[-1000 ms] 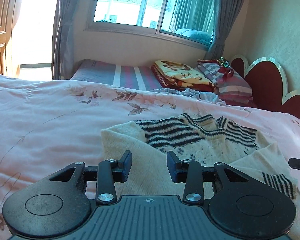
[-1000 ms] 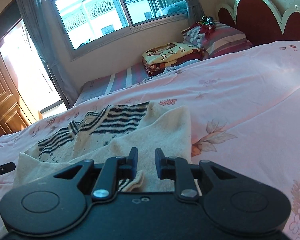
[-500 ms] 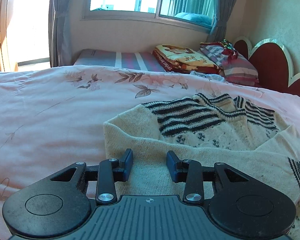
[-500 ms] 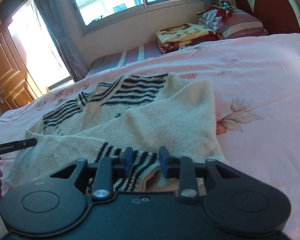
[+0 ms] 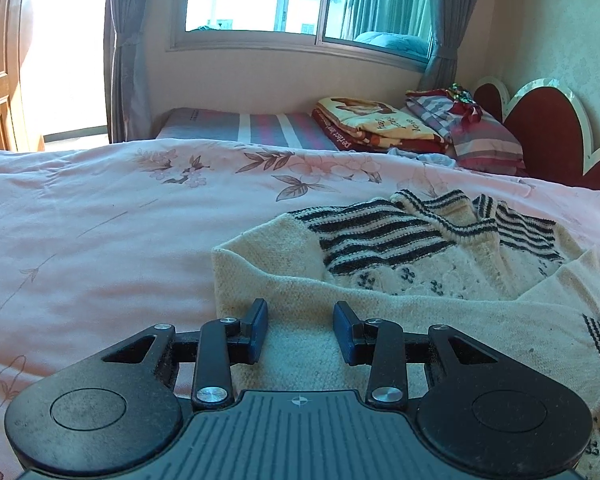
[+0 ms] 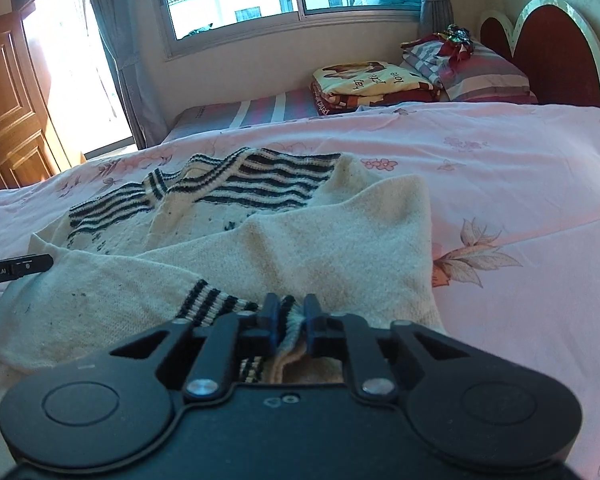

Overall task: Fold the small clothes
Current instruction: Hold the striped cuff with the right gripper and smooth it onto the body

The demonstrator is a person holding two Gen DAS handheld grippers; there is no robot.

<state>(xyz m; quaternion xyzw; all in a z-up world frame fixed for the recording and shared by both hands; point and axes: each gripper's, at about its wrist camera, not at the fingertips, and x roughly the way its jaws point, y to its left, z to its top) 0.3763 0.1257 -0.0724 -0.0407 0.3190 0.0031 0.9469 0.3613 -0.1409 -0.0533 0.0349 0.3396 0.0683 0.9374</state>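
**Two grippers on one sweater, only the right with a hold**

Two grippers at near edge of cream knit sweater (image 5: 380, 280), spread on pink floral bedspread (image 5: 100, 240). Sleeves folded across the body; striped collar and yoke toward the window side.

Right gripper (image 6: 291, 320): jaws nearly together, clamped on the striped cuff (image 6: 216, 300) of one sleeve; knit bunched and pinched between the pads. Left gripper (image 5: 300, 330): jaws apart, straddling the cream edge, nothing gripped; whether pads touch the fabric underneath, cannot tell. Tip of left gripper visible at left border of right wrist view.

Risks, judged from here:
- Thin bite on cuff only. Loose, stretchy knit likely to slide out or stretch long if pulled hard.
- One-sided lift: left side ungripped, so any lift would drag the body askew and undo the sleeve fold.
- Left jaws closing now may catch a single layer, or bedspread along with knit, since the edge lies flat on the cover.
- Soft bed gives under pressure; pressing down to pinch may bury the edge.

Materials: sweater thick, nubby, matte, floppy; black-and-cream ribbed stripes at cuff, collar, yoke; small dark motifs below the yoke. Bedspread thin, smooth, lightly creased, printed with brown leaves and flowers. Folded blankets (image 5: 376, 124) and striped pillow (image 5: 484, 136) well apart, by scalloped red headboard (image 5: 548, 128).
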